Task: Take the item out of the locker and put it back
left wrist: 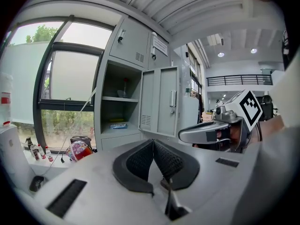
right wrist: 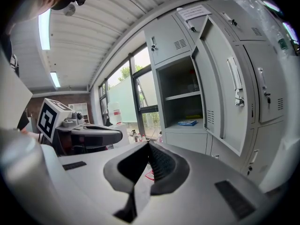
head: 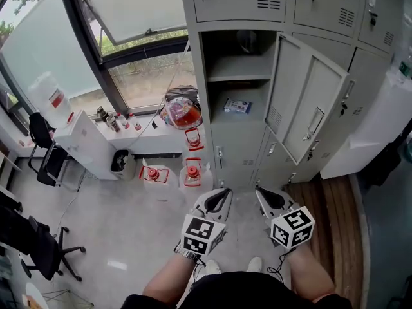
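Observation:
The grey locker [head: 235,82] stands with its door [head: 309,105] swung out to the right. A flat blue packet [head: 237,106] lies on its lower shelf, also seen as the packet [left wrist: 118,125] and the packet [right wrist: 187,123] in the gripper views. A dark object [head: 248,40] sits in the upper compartment. My left gripper [head: 226,192] and right gripper [head: 259,190] are side by side, well short of the locker, pointing at it. The left gripper [left wrist: 152,142] is shut with nothing in it. The right gripper [right wrist: 149,144] is shut too, with nothing held.
Two water jugs [head: 193,172] with red handles stand on the floor left of the locker, below a colourful bag [head: 182,111] on the sill. A white cabinet [head: 87,143], a bin [head: 120,161] and black chairs [head: 38,243] are at left. Wooden flooring [head: 335,205] lies at right.

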{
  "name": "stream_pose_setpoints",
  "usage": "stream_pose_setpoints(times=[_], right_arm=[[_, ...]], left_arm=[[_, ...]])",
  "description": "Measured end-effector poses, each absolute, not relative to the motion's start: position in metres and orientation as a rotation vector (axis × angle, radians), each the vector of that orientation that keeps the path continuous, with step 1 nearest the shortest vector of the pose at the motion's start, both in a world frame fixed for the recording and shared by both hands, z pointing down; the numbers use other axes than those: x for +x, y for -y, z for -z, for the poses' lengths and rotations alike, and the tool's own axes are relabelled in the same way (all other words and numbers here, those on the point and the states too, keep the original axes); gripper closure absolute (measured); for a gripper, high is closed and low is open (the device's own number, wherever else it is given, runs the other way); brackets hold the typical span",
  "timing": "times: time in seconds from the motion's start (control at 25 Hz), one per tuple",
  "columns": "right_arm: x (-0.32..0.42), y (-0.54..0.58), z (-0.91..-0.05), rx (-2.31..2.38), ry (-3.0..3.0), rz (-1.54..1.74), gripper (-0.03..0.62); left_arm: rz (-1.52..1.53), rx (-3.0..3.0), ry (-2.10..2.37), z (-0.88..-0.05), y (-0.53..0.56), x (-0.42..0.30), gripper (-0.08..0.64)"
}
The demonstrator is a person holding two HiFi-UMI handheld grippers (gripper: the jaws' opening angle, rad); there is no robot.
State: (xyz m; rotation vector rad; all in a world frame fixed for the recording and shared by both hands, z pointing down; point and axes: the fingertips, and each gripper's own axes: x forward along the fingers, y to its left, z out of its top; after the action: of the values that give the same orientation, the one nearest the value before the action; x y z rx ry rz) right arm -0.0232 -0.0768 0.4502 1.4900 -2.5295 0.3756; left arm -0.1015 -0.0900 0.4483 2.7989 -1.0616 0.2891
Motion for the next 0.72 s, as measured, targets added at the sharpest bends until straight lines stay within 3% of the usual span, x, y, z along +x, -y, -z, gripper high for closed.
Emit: stream_pose_setpoints(times=[0.72], right_arm=[[-0.019,0.063,-0.452,1.482,2.556,-0.387,0.54]], left_arm=[[-0.316,2.808,1.076,-0.446,0.072,-0.096,0.543]])
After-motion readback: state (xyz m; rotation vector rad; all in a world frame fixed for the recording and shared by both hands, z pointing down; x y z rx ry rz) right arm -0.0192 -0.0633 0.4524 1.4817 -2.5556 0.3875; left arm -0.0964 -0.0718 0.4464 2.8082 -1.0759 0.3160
